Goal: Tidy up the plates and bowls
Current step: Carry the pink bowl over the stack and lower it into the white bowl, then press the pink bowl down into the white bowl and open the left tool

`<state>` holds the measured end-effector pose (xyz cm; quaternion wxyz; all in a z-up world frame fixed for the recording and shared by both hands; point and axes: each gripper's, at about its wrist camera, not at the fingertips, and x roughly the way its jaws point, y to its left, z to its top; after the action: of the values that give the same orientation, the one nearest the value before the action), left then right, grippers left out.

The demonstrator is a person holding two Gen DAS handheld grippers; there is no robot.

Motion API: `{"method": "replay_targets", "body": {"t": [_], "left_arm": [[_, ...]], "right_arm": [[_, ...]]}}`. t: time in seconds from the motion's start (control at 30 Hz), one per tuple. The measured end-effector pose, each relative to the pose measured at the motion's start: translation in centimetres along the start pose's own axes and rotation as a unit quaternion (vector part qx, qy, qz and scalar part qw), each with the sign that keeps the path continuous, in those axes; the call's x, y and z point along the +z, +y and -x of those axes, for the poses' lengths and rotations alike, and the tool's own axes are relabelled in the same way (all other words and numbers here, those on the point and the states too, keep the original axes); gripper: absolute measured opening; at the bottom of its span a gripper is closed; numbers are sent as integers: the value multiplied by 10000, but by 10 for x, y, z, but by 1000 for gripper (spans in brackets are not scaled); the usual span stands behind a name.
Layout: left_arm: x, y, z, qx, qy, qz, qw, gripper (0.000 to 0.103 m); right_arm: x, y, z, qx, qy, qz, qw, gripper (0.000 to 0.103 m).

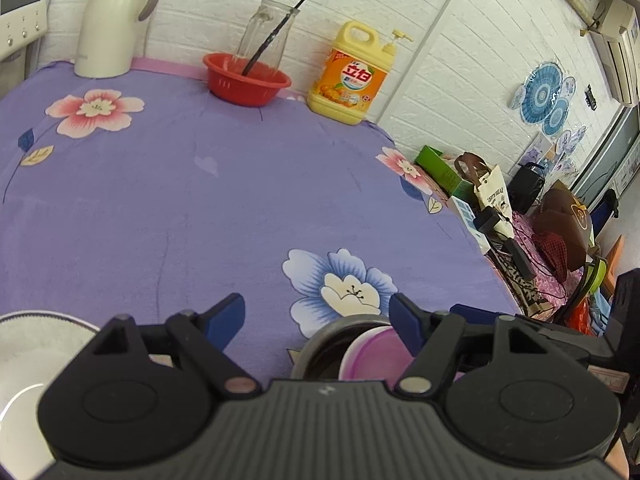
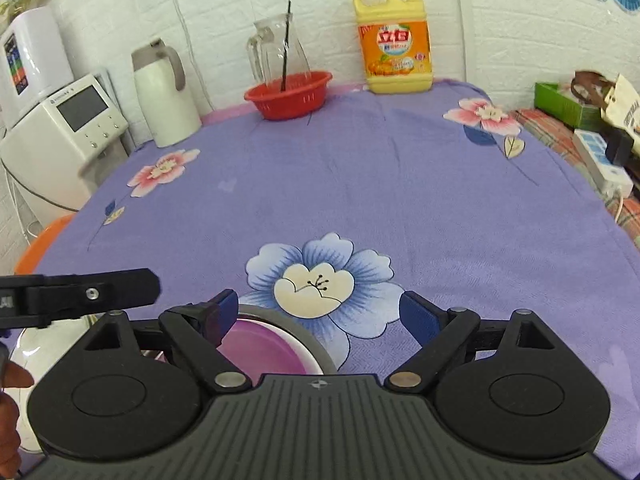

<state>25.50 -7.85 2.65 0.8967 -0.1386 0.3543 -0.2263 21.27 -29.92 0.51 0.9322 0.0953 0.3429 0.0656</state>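
Left wrist view
- Left gripper [image 1: 317, 314]: fingers wide apart, nothing between them, above the near part of the table.
- Metal bowl [image 1: 320, 346]: near, just under the right finger, partly hidden by the gripper body.
- Purple bowl [image 1: 374, 354]: sitting inside the metal bowl, tilted.
- White plate [image 1: 28, 344]: near left, rim showing beside the gripper.
- Cloth [image 1: 200, 184]: purple, flowered, covering the table.
- Far edge: white kettle [image 1: 114, 20] left, red basket [image 1: 246, 80] with a glass jug [image 1: 266, 30] behind it, soap bottle [image 1: 352, 76] right.

Right wrist view
- Right gripper [image 2: 318, 314]: fingers spread, holding nothing.
- Purple bowl [image 2: 264, 346]: nested in the metal bowl [image 2: 316, 340], near, beside the left finger.
- White plate [image 2: 40, 350]: near left, under the other gripper's arm.
- Far edge: kettle [image 2: 164, 92], basket [image 2: 290, 94], soap bottle [image 2: 396, 44].
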Motion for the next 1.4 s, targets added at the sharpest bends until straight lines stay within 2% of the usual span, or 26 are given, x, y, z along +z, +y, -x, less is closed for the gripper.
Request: {"method": "replay_targets", "body": {"t": [0.23,0.43,0.57,0.7,0.9,1.13,1.2,1.33,1.4], "left_arm": [[-2,2,6,-65,-8,-6,10000,72],[-24,-6,6,-174,173,-49,9997,73],[-36,-8,-2,-146,321,-24,9994,73],[-39,-8,-10,-113,355,30,9993,73],[-39,-9,-22,-9,370,-198,9991,73],[-37,-14,-30,230,442,-718,9962,73],[-36,-16,-33,166,501,-918,9944,73],[-33,-12,-42,-169,868,-950,9915,72],[-34,-13,-46,-169,985,-1025,9897,73]], "right_arm": [[-5,-8,38,133,-354,-212,9991,103],[-47,-10,55,-48,-390,-465,9981,103],[-68,-14,51,-2,-203,-704,9973,103],[-69,-11,42,-62,-129,-654,9978,103],[-65,-5,27,-47,-45,-506,9987,103],[-63,2,14,-63,51,-294,9995,103],[-63,4,12,-49,59,-245,9997,103],[-65,12,8,-192,80,-45,9998,103],[-65,12,8,-217,57,8,9997,103]]}}
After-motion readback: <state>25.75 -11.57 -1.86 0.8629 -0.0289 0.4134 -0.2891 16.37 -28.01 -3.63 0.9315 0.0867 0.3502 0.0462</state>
